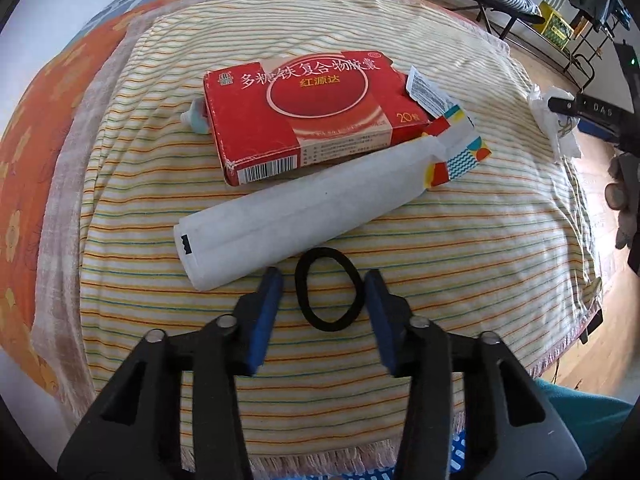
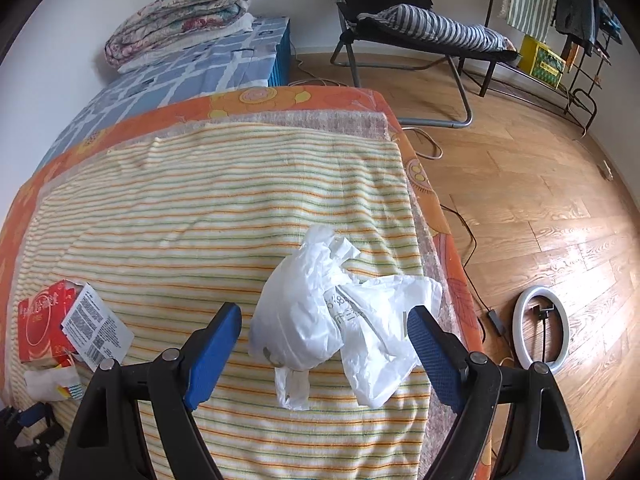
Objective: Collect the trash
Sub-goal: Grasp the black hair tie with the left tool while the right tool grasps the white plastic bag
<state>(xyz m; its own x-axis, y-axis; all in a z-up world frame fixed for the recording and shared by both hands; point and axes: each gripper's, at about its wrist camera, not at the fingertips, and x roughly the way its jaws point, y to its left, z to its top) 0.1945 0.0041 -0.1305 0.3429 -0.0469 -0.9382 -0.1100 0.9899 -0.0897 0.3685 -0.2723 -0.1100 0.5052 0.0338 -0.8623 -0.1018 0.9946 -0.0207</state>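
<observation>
On the striped towel (image 1: 440, 248), a black hair tie (image 1: 329, 289) lies between the blue pads of my open left gripper (image 1: 322, 280). Just beyond it lies a white wrapper tube (image 1: 304, 210) with a torn colourful end, and a red medicine box (image 1: 308, 112) with a paper leaflet (image 1: 426, 90). A small tube (image 1: 196, 116) peeks out behind the box. My right gripper (image 2: 324, 320) is open around a crumpled white plastic bag (image 2: 320, 320) near the towel's right edge. The bag (image 1: 554, 120) and the right gripper also show at the right of the left wrist view.
The towel lies on an orange flowered bed cover (image 2: 304, 98). A folded quilt (image 2: 180, 16) sits at the far end. On the wooden floor (image 2: 540, 200) are a folding chair (image 2: 408, 28), a ring light (image 2: 540, 328), cables and a clothes rack (image 2: 580, 32).
</observation>
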